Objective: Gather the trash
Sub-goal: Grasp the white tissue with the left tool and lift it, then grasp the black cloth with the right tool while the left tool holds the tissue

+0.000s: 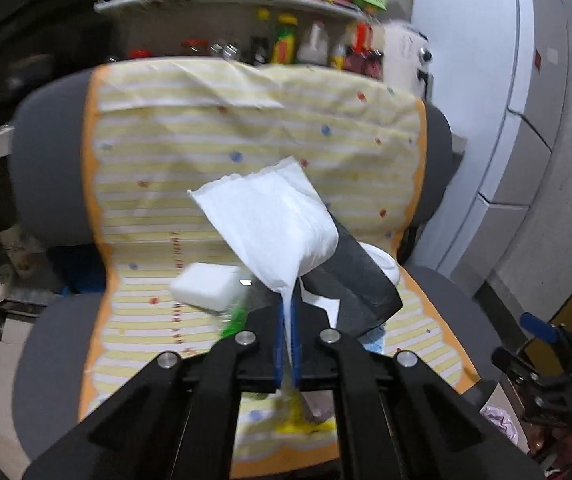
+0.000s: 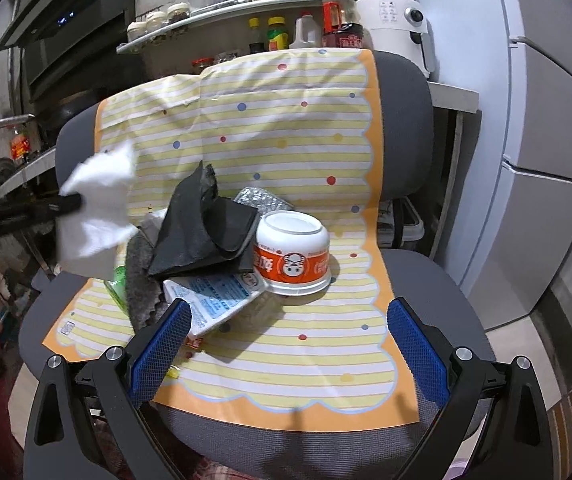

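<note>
chair [image 2: 413,128] with striped mat [image 2: 286,152]; left hand-held gripper [image 1: 286,320] raised, clenching tissue [image 1: 274,216]; right hand-held gripper [image 2: 286,344] released, angled down

one tissue [image 2: 94,208], one upturned cup [image 2: 291,252], two tools [image 2: 286,344].

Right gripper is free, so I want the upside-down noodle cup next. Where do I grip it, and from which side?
Take the noodle cup across its orange side wall, coming from the near right with the open right gripper. It stands inverted, so there is no open rim to pinch, and the black cloth crowds its left side, so keep the fingers clear of that.
</note>
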`<action>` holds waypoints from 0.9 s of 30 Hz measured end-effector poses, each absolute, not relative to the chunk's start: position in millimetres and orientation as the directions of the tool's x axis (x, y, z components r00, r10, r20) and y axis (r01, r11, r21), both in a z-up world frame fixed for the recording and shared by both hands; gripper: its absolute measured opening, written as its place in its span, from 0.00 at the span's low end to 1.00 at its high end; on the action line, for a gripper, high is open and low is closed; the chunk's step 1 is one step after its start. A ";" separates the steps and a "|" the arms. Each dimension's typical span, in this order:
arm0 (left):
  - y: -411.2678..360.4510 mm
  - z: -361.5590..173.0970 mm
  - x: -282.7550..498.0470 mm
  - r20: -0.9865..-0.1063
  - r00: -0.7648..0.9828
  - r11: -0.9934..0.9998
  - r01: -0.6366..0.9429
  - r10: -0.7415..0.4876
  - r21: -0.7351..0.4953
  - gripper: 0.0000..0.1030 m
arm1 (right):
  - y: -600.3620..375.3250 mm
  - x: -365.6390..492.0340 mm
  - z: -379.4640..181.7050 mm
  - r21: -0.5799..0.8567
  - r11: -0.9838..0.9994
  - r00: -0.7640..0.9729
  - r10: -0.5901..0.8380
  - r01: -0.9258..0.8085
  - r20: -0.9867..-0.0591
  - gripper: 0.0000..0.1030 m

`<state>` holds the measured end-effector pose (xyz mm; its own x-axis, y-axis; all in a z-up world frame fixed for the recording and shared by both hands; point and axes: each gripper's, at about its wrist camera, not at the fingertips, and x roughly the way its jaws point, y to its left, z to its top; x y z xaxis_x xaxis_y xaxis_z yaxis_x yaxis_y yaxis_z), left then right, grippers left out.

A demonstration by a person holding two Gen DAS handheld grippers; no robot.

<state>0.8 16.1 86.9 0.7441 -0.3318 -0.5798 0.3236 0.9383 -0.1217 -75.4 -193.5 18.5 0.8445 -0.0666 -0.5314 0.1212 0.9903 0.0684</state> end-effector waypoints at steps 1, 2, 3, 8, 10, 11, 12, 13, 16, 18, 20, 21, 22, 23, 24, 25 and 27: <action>23.6 87.5 -3.8 -0.581 0.749 0.944 0.307 -0.318 -0.120 0.01 | -188.9 -73.9 18.1 0.067 0.992 0.845 -0.057 0.109 -0.531 0.92; 32.3 84.6 -7.7 -0.595 0.745 0.950 0.289 -0.300 -0.118 0.01 | -186.4 -72.6 18.1 0.068 0.992 0.846 -0.051 0.103 -0.530 0.89; 38.2 80.9 -9.9 -0.606 0.743 0.956 0.272 -0.284 -0.113 0.01 | -181.8 -70.1 17.6 0.073 0.994 0.847 -0.034 0.085 -0.530 0.89; 69.4 53.1 -9.2 -0.655 0.713 0.967 0.210 -0.252 -0.143 0.01 | -164.3 -54.5 15.7 0.083 0.996 0.852 0.004 0.046 -0.524 0.64; 74.7 46.3 -9.2 -0.662 0.707 0.968 0.203 -0.250 -0.149 0.01 | -166.9 -42.8 10.3 0.133 0.990 0.844 0.029 0.050 -0.536 0.60; 75.3 43.6 -9.7 -0.665 0.705 0.969 0.201 -0.246 -0.145 0.01 | -170.5 -35.1 4.6 0.183 0.982 0.837 0.062 0.045 -0.543 0.60; 74.8 41.1 -10.8 -0.669 0.702 0.969 0.204 -0.245 -0.142 0.01 | -172.6 -30.7 0.7 0.216 0.975 0.835 0.083 0.044 -0.544 0.60; 74.7 38.8 -10.4 -0.672 0.698 0.967 0.211 -0.250 -0.140 0.01 | -175.4 -25.7 -4.7 0.260 0.965 0.835 0.111 0.039 -0.538 0.62; 67.7 35.7 -7.5 -0.678 0.689 0.965 0.227 -0.255 -0.133 0.01 | -182.4 -11.7 -19.9 0.391 0.920 0.833 0.192 0.032 -0.519 0.78; 63.8 34.1 -5.9 -0.681 0.686 0.964 0.233 -0.257 -0.129 0.01 | -184.7 -1.2 -28.2 0.476 0.879 0.825 0.257 0.017 -0.504 0.81; 60.1 33.3 -4.7 -0.683 0.683 0.963 0.238 -0.258 -0.125 0.01 | -183.9 10.0 -34.2 0.532 0.847 0.817 0.306 0.001 -0.489 0.82; 58.9 33.5 -4.0 -0.683 0.683 0.963 0.241 -0.259 -0.124 0.01 | -183.7 15.0 -36.6 0.551 0.835 0.813 0.322 -0.002 -0.485 0.82; 57.5 33.7 -3.0 -0.683 0.683 0.962 0.245 -0.260 -0.121 0.01 | -183.7 22.0 -40.2 0.572 0.820 0.808 0.340 -0.005 -0.481 0.83; 55.8 33.6 -1.7 -0.683 0.683 0.962 0.247 -0.258 -0.117 0.01 | -185.5 28.1 -43.5 0.593 0.805 0.801 0.357 -0.002 -0.481 0.83; 54.5 33.4 -0.8 -0.684 0.682 0.962 0.248 -0.257 -0.114 0.01 | -188.2 35.7 -48.3 0.622 0.783 0.795 0.370 0.012 -0.481 0.83; 53.2 32.9 0.8 -0.686 0.681 0.962 0.250 -0.256 -0.111 0.01 | -191.3 40.6 -52.5 0.643 0.765 0.791 0.382 0.019 -0.478 0.83; 51.3 31.8 2.8 -0.688 0.679 0.962 0.251 -0.254 -0.107 0.01 | -197.7 51.9 -60.8 0.701 0.713 0.788 0.413 0.032 -0.457 0.83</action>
<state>2.8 51.3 31.8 0.6795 -0.2540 -0.6883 0.2512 0.9620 -0.1070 51.9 -197.7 -60.8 0.7880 0.4131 -0.4565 0.0322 0.7129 0.7005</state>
